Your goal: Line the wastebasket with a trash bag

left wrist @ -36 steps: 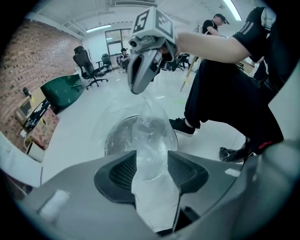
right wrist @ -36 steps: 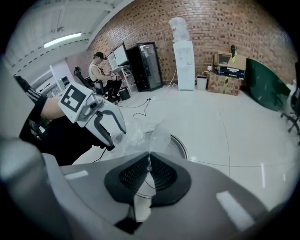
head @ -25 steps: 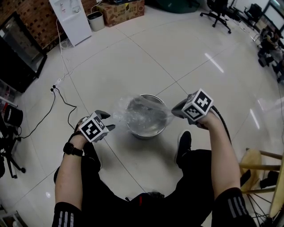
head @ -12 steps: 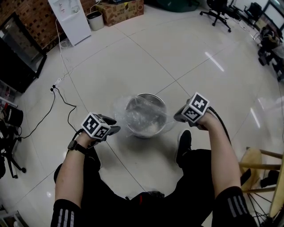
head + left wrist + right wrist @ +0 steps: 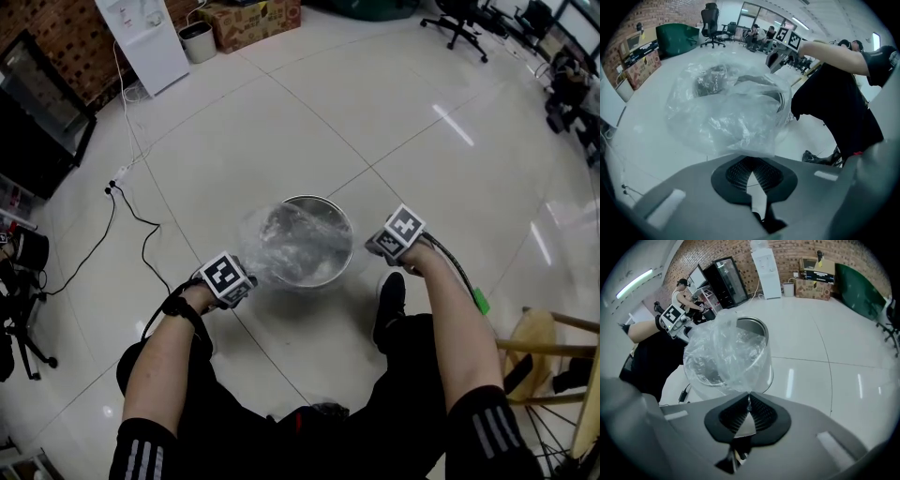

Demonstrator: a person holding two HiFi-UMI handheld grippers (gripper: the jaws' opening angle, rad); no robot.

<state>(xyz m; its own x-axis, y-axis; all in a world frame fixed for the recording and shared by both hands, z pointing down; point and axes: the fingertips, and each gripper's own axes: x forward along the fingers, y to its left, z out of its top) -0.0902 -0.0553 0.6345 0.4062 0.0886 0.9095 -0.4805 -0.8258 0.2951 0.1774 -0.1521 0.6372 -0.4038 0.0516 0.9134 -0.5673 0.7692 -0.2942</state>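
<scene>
A round metal wastebasket point(image 5: 330, 214) stands on the white tiled floor, in front of the person's feet. A clear trash bag point(image 5: 291, 244) is draped over its mouth and hangs out past the rim on the left. My left gripper point(image 5: 247, 277) is at the basket's left side. Its jaws have just been closing and now meet on the bag's edge point(image 5: 740, 152). My right gripper point(image 5: 373, 246) is at the right rim, shut on a pinch of the film point(image 5: 748, 397). Both gripper views show the bag point(image 5: 723, 352) stretched over the basket rim point(image 5: 752, 323).
A black shoe point(image 5: 388, 305) rests just right of the basket. A black cable point(image 5: 141, 225) runs across the floor to the left. A wooden stool point(image 5: 544, 342) stands at the right edge. A white cabinet point(image 5: 141, 37) and a cardboard box point(image 5: 253, 19) are far back.
Both grippers have come down beside the basket, drawing the bag lower over the rim. The left gripper has moved in toward the basket, and its jaws, open before, are now shut.
</scene>
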